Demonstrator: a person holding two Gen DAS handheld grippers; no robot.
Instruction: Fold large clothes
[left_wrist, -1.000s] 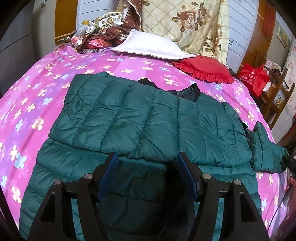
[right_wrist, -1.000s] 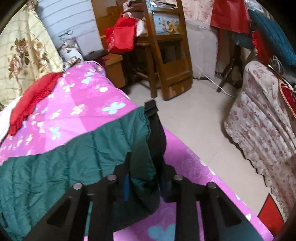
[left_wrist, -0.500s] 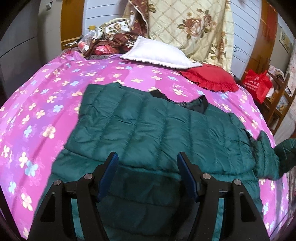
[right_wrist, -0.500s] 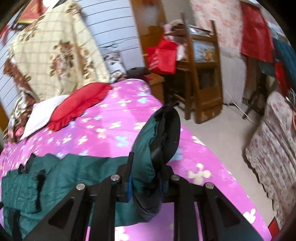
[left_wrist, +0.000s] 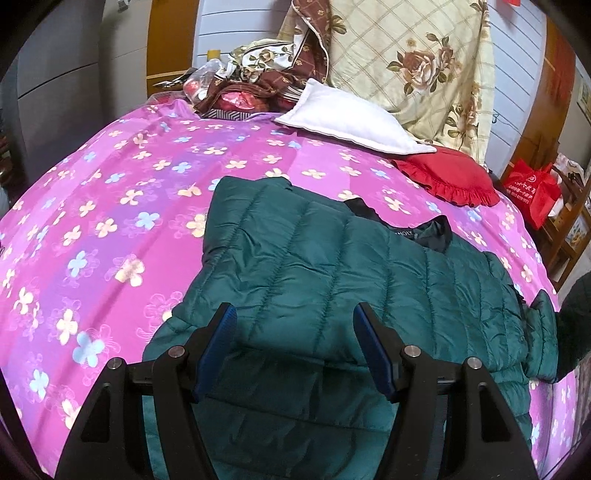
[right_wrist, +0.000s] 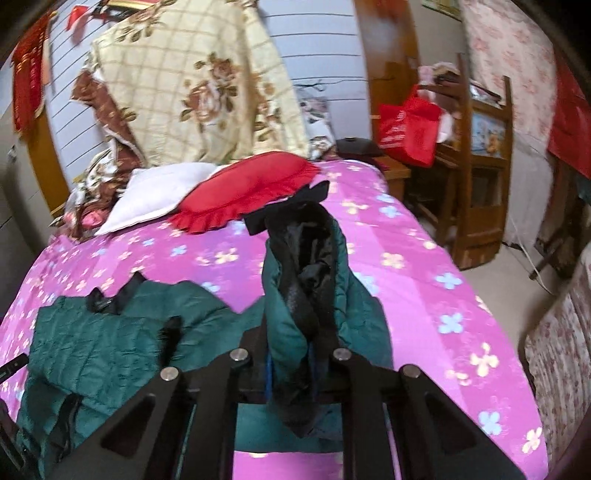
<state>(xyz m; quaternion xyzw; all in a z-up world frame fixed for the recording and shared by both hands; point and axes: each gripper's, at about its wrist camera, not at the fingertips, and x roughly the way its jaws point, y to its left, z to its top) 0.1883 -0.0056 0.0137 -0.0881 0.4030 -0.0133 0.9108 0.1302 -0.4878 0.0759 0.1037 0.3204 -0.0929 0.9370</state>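
Jacket (left_wrist: 332, 280) lay across the pink bed (left_wrist: 110, 206), long axis left to right; right gripper (right_wrist: 290, 373) pinched its raised sleeve (right_wrist: 306, 273) at the right end, while left gripper (left_wrist: 295, 350) hovered wide open, empty.

Dark green jacket (left_wrist: 332, 266), pink flowered bedspread (left_wrist: 110, 206), red cushion (left_wrist: 450, 177)

The left wrist camera looked from low over the near part of the dark green quilted puffer jacket (left_wrist: 332, 280), facing up the bed toward the headboard. The right wrist camera sat close over the bed's right side, facing the same end. Both shared the white pillow (left_wrist: 351, 118) (right_wrist: 155, 195) and red ruffled cushion (left_wrist: 450, 177) (right_wrist: 243, 188).
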